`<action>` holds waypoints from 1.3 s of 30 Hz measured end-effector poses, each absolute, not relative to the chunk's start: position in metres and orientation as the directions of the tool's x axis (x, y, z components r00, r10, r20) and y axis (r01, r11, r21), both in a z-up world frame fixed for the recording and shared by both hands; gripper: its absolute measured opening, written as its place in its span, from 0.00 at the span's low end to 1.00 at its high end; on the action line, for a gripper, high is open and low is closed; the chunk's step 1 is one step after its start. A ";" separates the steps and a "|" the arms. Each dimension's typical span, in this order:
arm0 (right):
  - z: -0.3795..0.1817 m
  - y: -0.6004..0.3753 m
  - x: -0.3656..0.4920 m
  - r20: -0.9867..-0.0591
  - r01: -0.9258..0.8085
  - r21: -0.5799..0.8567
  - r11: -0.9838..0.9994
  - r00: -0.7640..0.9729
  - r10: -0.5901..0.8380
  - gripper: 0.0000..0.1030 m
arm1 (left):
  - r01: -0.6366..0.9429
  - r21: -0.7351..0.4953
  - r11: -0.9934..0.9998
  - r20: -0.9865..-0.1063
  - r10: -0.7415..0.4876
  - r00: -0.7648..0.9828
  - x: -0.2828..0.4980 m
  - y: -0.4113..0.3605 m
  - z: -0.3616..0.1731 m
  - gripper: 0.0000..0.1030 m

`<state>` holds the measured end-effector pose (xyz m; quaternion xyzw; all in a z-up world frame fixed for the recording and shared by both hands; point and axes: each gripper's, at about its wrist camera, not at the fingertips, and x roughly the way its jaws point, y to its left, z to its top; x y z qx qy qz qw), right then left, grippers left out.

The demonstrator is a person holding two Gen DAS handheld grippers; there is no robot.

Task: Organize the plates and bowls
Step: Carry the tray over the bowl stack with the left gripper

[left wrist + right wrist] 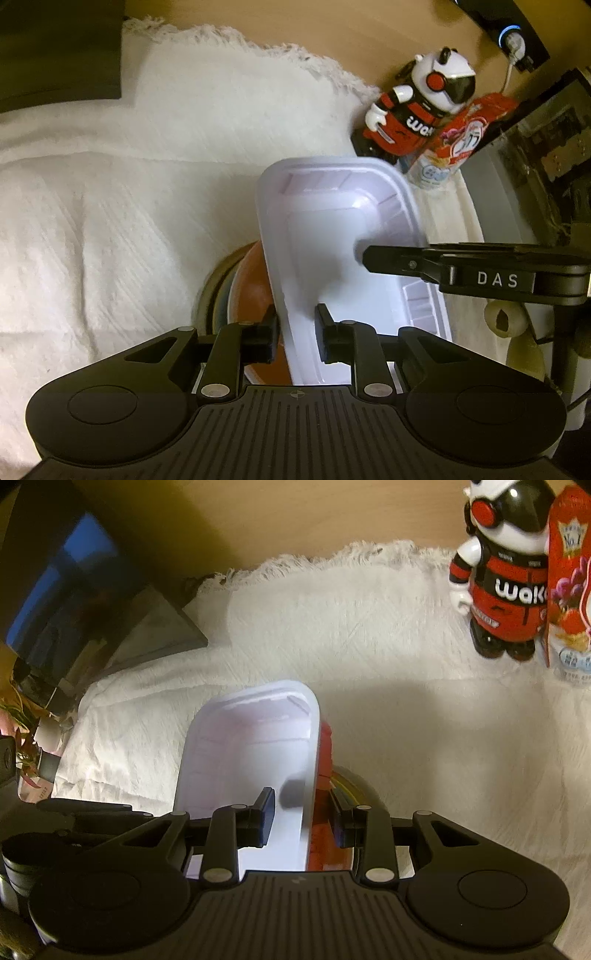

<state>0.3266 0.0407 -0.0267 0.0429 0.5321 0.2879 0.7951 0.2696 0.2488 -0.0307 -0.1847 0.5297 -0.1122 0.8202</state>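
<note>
White fringed cloth (pixel 110 206) spread over wooden tabletop, white rectangular tray (pixel 332 206) held tilted above orange bowl (pixel 255 291), left gripper (pixel 295 332) pinched on tray's L rim, right gripper (pixel 303 812) clamped on opp. rim, robot figurine (pixel 498 572) & carton (pixel 569 576) stood at back.

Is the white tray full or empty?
Empty. The white tray shows only its bare ribbed inside in both views; nothing lies in it.
</note>
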 end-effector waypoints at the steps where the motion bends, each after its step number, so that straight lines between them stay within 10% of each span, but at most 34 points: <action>1: -0.025 0.041 0.326 -0.819 -0.417 0.372 0.829 0.273 0.505 0.31 | -0.018 -0.426 0.905 -0.825 -0.380 0.419 0.270 0.251 -0.030 0.21; 39: -0.022 0.035 0.297 -0.822 -0.456 0.340 0.822 0.282 0.496 0.32 | -0.031 -0.446 0.895 -0.825 -0.397 0.402 0.249 0.257 -0.032 0.20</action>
